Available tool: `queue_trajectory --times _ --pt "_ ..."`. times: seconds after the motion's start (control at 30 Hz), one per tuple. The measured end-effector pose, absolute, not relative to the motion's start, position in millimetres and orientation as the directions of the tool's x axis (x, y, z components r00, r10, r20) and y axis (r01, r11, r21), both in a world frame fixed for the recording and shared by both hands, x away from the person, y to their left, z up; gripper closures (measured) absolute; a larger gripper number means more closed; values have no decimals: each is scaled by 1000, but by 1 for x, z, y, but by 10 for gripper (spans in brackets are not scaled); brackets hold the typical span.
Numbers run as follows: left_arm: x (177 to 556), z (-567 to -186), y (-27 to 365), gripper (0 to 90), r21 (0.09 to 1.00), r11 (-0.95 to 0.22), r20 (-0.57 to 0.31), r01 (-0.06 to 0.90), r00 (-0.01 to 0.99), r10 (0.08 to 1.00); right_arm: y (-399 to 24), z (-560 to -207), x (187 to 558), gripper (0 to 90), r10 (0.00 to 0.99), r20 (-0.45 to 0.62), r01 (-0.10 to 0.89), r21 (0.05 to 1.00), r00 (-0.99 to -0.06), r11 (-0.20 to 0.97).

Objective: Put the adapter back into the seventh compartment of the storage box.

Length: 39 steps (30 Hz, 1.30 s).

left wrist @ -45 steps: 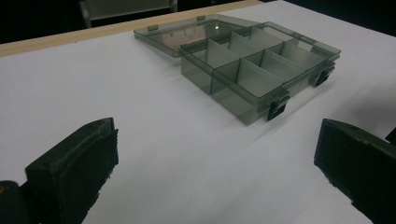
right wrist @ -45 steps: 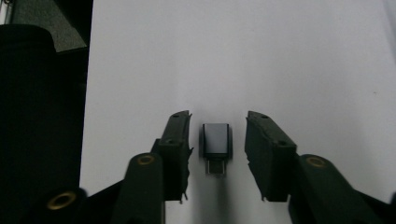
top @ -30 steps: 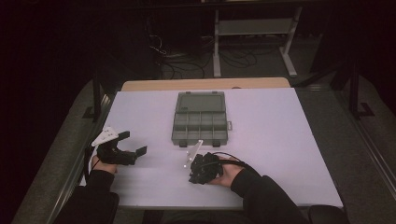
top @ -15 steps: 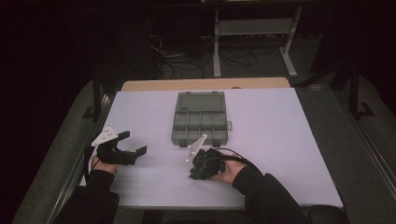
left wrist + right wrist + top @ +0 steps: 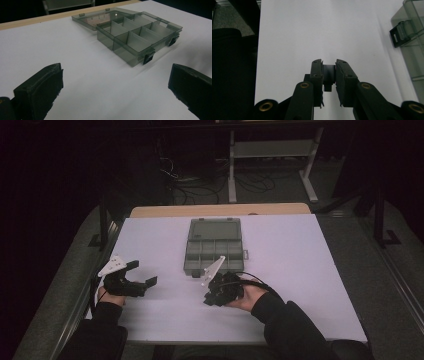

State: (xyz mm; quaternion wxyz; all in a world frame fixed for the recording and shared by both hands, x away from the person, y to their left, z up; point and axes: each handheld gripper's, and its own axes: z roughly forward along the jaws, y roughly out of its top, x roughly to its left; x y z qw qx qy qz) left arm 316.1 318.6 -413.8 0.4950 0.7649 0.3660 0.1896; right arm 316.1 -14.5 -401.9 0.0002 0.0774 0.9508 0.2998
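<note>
A smoky translucent compartment box [image 5: 214,249] lies on the white table with its lid folded open behind it; in the left gripper view the box [image 5: 140,37] sits ahead and slightly right. My left gripper [image 5: 142,273] rests at the table's left edge, open, with bare table between its fingers [image 5: 42,87]. My right gripper [image 5: 212,296] hovers just in front of the box's near edge. In the right gripper view it [image 5: 329,67] is shut on a small dark block [image 5: 329,75] pinched between the pads, above the white tabletop. The box's black latch [image 5: 399,33] shows at upper right.
The white table [image 5: 300,270] has a wooden strip [image 5: 220,210] along its far edge. Beyond it, on the dark floor, are cables and a metal stand [image 5: 270,150]. A dark sleeve [image 5: 229,62] fills the left of the right gripper view.
My right gripper has risen a little and drifted slightly toward the box, still pinching the small dark block. The left gripper has kept still.
</note>
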Motion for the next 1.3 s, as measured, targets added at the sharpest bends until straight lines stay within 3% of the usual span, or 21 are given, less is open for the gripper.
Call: queue_trajectory --times 1.3 --pt "316 -414 318 0 897 -240 -74 373 659 748 -43 -368 342 753 236 4 189 614 -972 767"
